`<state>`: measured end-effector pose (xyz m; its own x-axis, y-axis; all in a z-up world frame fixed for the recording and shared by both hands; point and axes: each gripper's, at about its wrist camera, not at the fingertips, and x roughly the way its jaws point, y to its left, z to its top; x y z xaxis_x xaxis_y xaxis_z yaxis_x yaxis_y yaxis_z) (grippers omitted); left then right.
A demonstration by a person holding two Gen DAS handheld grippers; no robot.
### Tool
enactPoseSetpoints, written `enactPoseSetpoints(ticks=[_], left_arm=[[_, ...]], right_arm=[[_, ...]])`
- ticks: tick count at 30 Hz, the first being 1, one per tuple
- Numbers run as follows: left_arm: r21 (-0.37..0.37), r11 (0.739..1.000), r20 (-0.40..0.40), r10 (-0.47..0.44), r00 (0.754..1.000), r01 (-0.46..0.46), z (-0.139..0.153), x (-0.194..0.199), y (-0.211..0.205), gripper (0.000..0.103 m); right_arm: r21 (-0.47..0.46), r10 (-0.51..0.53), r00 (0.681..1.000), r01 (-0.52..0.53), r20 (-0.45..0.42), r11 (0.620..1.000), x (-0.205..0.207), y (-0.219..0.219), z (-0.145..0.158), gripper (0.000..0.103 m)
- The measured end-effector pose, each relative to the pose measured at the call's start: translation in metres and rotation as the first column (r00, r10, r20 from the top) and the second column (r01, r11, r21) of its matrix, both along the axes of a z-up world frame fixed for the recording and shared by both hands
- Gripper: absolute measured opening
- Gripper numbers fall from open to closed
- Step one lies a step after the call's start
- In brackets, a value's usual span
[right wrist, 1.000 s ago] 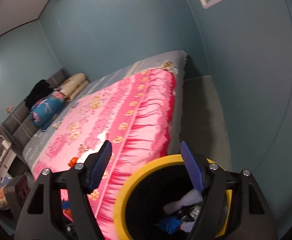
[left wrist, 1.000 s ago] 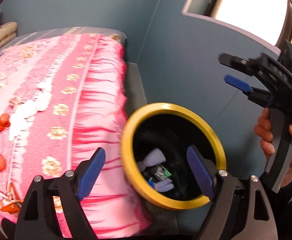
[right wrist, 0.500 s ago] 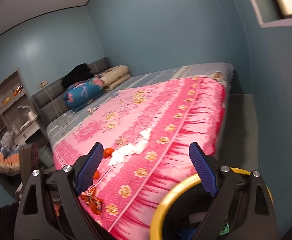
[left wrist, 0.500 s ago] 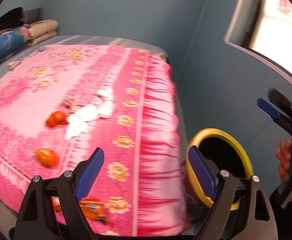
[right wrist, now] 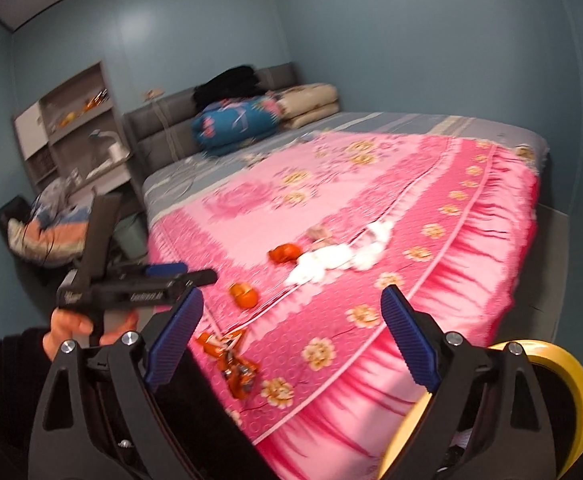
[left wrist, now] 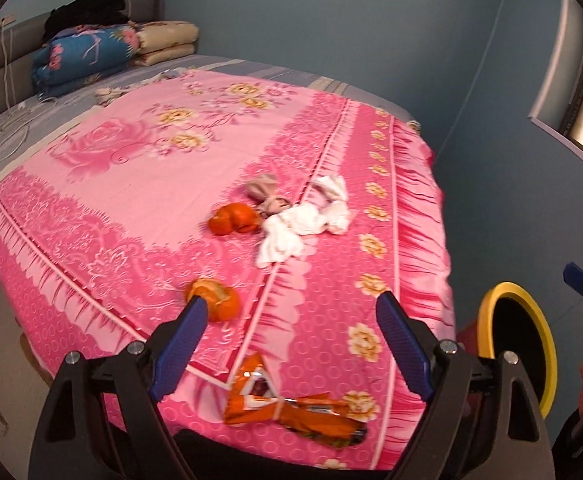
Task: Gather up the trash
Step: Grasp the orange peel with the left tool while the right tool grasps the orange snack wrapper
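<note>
Trash lies on the pink flowered bedspread (left wrist: 139, 184): an orange snack wrapper (left wrist: 287, 404) at the near edge, an orange peel (left wrist: 215, 300), a second peel (left wrist: 233, 219), white tissues (left wrist: 303, 224) and a crumpled beige paper (left wrist: 265, 192). My left gripper (left wrist: 291, 320) hovers open above the near edge, over the wrapper, holding nothing. My right gripper (right wrist: 291, 312) is off to the right, its jaws opening with nothing between them. The right wrist view shows the wrapper (right wrist: 231, 360) and tissues (right wrist: 331, 262). The black bin with a yellow rim (left wrist: 495, 292) stands beside the bed's right corner.
Folded blue and beige blankets (left wrist: 91, 56) and black clothes sit against the grey headboard. A shelf unit (right wrist: 71, 128) and a heap of cloth (right wrist: 43, 224) stand left of the bed. A blue wall and a window (left wrist: 571, 92) are to the right.
Both views have swung left from the bin's mouth to the bed top. The bin has slid to the right edge. The right jaws have widened.
</note>
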<state>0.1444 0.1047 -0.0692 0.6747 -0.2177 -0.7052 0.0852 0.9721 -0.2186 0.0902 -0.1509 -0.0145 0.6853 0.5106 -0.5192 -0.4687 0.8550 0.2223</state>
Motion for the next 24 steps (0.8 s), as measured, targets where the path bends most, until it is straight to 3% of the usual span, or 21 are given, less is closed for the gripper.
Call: enactPoseSetpoints(ticks=[6, 13, 24], left_arm=[[-0.002, 0.999, -0.053, 0.052, 0.997, -0.053, -0.029, 0.016, 0.026, 0.082], [-0.001, 0.997, -0.110, 0.079, 0.991, -0.080, -0.062, 0.037, 0.044, 0.082], [0.013, 0.999, -0.176, 0.042, 0.983, -0.041, -0.101, 0.076, 0.046, 0.082]], right_arm=[[-0.064, 0.114, 0.991, -0.118, -0.070, 0.991, 0.009, 0.048, -0.034, 0.087], [-0.120, 0.226, 0.959, -0.248, -0.171, 0.961, 0.021, 0.100, -0.082, 0.087], [-0.177, 0.251, 0.924, -0.309, -0.289, 0.934, 0.052, 0.138, -0.137, 0.087]])
